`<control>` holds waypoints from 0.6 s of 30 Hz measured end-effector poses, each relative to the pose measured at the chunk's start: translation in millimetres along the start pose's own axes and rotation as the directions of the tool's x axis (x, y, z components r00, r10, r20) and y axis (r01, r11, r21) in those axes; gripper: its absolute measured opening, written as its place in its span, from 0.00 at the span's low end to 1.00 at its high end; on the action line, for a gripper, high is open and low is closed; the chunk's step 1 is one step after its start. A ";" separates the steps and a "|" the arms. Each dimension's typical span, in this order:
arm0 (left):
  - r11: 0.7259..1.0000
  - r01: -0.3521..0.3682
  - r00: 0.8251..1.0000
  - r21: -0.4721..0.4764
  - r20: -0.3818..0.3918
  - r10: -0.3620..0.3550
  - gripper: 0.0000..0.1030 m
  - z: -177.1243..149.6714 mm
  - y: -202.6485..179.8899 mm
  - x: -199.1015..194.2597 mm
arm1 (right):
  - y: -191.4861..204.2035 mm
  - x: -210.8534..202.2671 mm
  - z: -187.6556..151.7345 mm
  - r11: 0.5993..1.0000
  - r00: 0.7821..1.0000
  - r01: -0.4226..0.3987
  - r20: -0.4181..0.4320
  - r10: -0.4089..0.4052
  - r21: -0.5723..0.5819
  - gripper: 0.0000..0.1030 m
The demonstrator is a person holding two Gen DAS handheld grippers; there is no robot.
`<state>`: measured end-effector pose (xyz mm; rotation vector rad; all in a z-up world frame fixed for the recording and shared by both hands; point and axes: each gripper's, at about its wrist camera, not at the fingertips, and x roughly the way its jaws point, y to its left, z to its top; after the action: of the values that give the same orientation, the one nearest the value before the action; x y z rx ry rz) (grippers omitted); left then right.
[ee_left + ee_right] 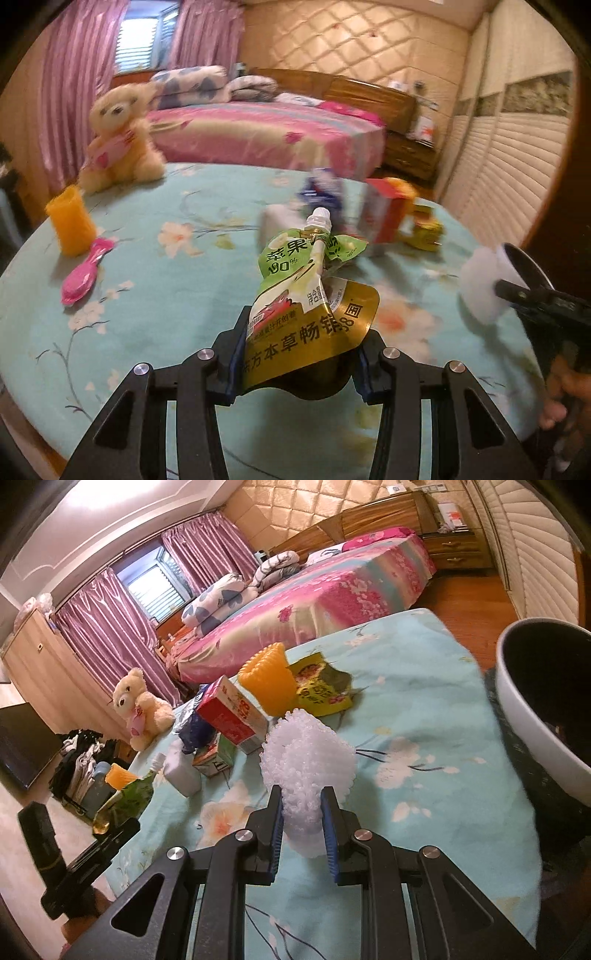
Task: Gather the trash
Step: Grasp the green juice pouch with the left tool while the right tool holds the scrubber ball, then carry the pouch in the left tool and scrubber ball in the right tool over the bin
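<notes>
My left gripper [299, 354] is shut on a green and gold juice pouch [295, 295] with a white cap, held above the floral table [166, 314]. The pouch also shows in the right wrist view [129, 797]. My right gripper [303, 834] is shut on a white foam fruit net [306, 771], which also shows in the left wrist view [484, 284]. More trash lies on the table: a red carton [229, 716], a yellow-green wrapper [325, 686], a blue wrapper [195, 727] and a small white container [181, 771].
A white bin with a dark inside [546, 709] stands at the right. An orange cup [72, 225], a pink spoon [85, 273] and a teddy bear [118, 140] sit on the table's left. A second orange cup [269, 679] stands by the carton. A bed [266, 133] lies behind.
</notes>
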<state>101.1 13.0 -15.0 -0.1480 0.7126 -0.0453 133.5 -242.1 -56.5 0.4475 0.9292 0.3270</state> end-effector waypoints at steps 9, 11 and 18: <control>0.990 0.103 0.994 0.097 -0.048 -0.099 0.43 0.7 -47.3 11.4 | -21.8 -27.8 -1.0 0.999 0.999 0.035 0.032 -0.036 0.027 0.19; 0.986 0.121 0.992 0.112 -0.059 -0.115 0.43 3.7 -56.6 17.0 | -27.3 -35.0 -0.5 0.999 0.998 0.045 0.040 -0.046 0.031 0.19; 0.970 0.178 0.982 0.164 -0.094 -0.164 0.43 14.5 -85.5 37.2 | -47.4 -59.3 1.1 0.995 0.993 0.080 0.077 -0.084 0.061 0.19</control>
<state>139.5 -73.2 -15.4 -0.0420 0.7708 -0.2783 104.8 -310.1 -38.8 0.4710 0.8789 0.2063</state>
